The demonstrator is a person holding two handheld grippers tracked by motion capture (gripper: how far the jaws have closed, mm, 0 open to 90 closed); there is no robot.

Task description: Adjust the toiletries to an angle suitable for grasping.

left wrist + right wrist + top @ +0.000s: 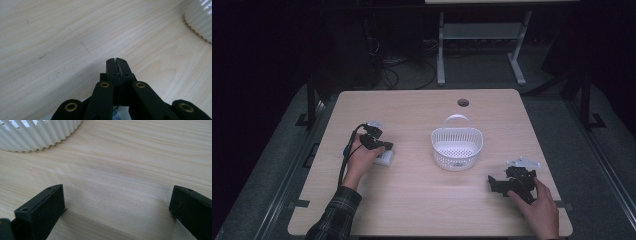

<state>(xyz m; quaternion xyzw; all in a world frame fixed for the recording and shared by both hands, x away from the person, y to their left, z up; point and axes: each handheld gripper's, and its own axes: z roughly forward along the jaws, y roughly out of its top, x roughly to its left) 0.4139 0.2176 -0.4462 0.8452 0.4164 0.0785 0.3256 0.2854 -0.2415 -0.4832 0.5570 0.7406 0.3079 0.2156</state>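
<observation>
My left gripper [387,146] is held in a hand left of the table's middle and points toward a white slotted basket [457,147]. In the left gripper view its jaws [116,62] are pressed together, with nothing visible between the tips. A small white object [385,159] lies on the table right under this gripper; what it is I cannot tell. My right gripper [492,183] rests low at the front right, also aimed at the basket. In the right gripper view it [117,202] stands wide open over bare wood.
The basket [200,17] has a handle standing up at its far side, and its ribbed wall [37,135] is close ahead of the right gripper. The wooden table [422,200] has a round cable hole [463,103] at the back. Dark floor and a desk frame lie beyond.
</observation>
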